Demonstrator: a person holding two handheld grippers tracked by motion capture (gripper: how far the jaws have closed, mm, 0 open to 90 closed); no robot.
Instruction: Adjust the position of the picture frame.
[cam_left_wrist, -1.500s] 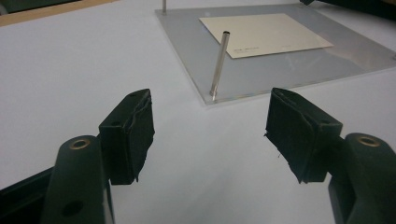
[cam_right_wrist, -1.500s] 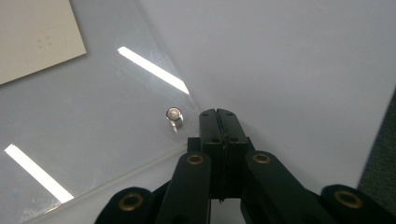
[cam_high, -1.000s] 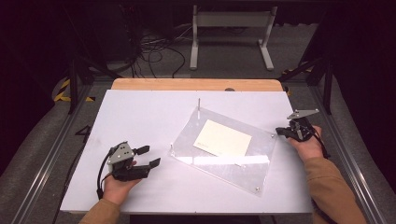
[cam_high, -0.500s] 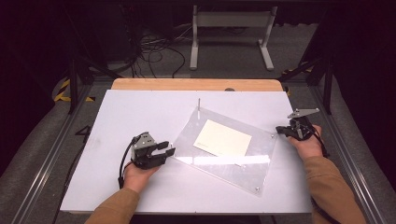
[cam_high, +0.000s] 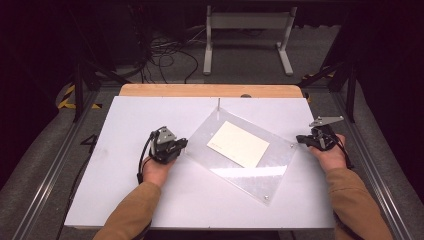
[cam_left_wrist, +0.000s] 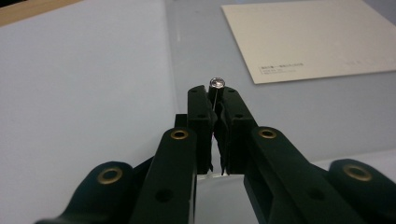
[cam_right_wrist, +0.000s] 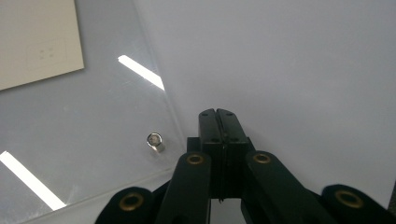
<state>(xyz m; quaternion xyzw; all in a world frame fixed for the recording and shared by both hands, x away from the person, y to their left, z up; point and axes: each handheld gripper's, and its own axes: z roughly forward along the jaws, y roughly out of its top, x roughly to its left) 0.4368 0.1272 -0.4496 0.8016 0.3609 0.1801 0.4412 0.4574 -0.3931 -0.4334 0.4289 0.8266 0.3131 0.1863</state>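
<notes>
the clear acrylic plate (cam_high: 240, 155) lies flat and skewed on the white bench (cam_high: 125, 190), right of its middle, one corner pointing to the far edge and another to the near edge. a cream card (cam_high: 238, 144) lies in the plate's middle part. small metal studs sit at the plate's corners; one stud (cam_left_wrist: 216, 83) stands just past the left claw's tips in the left gripper view, and another stud (cam_right_wrist: 154, 140) shows near the plate's edge in the right gripper view.

the left claw (cam_high: 181, 146) is at the plate's left corner, held in a hand coming from the near edge. its jaws have just been closing, and in the left gripper view (cam_left_wrist: 217, 100) they stand nearly together with the thin edge of the plate between them, so it looks clamped on that corner.

the right claw (cam_high: 303, 139) is at the plate's right corner, toward the bench's right edge. in the right gripper view (cam_right_wrist: 216, 114) its jaws meet tip to tip, just beside the plate's edge; whether any of the plate is caught between them i cannot tell.

a thin upright pin (cam_high: 218, 104) stands at the plate's far corner.
</notes>
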